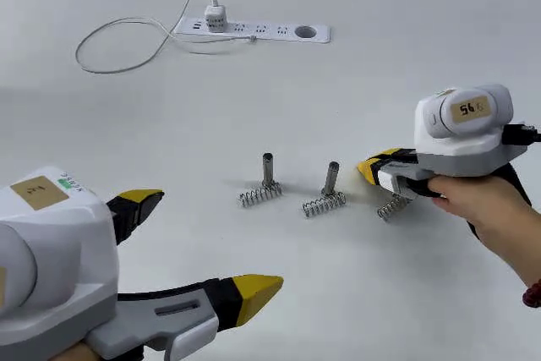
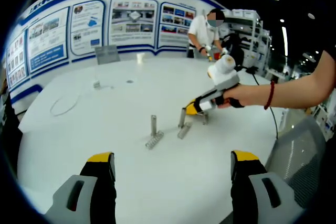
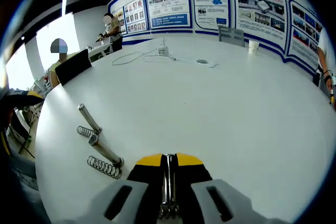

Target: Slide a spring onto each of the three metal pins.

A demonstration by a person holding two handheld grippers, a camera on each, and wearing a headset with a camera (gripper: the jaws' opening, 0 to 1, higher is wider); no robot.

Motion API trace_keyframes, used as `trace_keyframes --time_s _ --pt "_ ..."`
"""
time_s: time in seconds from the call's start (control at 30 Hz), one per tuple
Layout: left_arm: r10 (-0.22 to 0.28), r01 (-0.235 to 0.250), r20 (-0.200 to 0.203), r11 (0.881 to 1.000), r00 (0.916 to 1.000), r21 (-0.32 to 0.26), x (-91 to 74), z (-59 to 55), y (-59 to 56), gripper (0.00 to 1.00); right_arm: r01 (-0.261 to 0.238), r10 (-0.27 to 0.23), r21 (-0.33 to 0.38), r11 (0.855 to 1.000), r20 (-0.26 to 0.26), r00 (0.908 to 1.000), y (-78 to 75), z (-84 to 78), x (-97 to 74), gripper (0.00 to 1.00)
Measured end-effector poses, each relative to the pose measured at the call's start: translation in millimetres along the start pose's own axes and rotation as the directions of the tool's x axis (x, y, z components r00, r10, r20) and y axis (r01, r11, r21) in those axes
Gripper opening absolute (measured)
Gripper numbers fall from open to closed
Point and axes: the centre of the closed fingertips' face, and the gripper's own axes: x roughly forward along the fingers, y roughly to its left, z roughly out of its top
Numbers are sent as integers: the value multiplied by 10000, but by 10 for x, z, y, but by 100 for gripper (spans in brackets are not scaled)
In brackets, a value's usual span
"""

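Note:
Two metal pins (image 1: 268, 169) (image 1: 331, 177) stand upright mid-table, each with a spring lying at its foot (image 1: 259, 195) (image 1: 324, 203). In the right gripper view the same pins (image 3: 88, 117) (image 3: 105, 151) stand at the lower left. My right gripper (image 1: 369, 166) hovers just right of them, low over the table. Its jaws are shut on a thin metal piece (image 3: 168, 181) that looks like the third pin, with coils at its near end. A third spring (image 1: 393, 206) shows under that gripper. My left gripper (image 1: 199, 243) is open at the near left, holding nothing.
A white power strip (image 1: 254, 30) with a plugged-in charger and a looping cable (image 1: 114, 40) lies at the far side of the white table (image 1: 355, 90). People stand at benches beyond the table.

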Motion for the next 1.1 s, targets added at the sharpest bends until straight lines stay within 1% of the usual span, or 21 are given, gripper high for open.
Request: trace_keyframes --time_s 0.03,0.2,0.37,0.53,0.73,0.9,0.97,1.1 --pt "2 -2 6 10000 10000 26 -2 5 -2 93 -18 17 95 10000 113 9999 2 24 -22 9" --pt "-1 1 36 10000 10000 23 -6 12 -21 93 51 -56 178 9998 249 9997 -3 77 -110 9" --pt "-97 97 73 9999 9999 32 -6 21 -65 92 222 -227 119 9997 361 9991 -8 107 -195 9" --pt "-116 115 145 9999 9998 43 -21 35 -68 92 312 -314 49 9995 466 9984 5 136 -276 9" --pt "-95 94 139 9999 9999 71 -34 31 -65 92 664 -661 -55 9978 486 9966 22 135 -365 9" --pt "-104 102 196 9999 9998 69 -46 35 -79 92 746 -742 -50 9972 540 9958 63 131 -429 9" --pt "-112 111 207 9999 9997 77 -51 34 -89 91 844 -830 -255 9961 522 9952 72 125 -458 9" --pt "-120 117 225 9998 9997 128 -67 34 -104 91 1051 -1032 -317 9940 567 9930 67 106 -518 9"
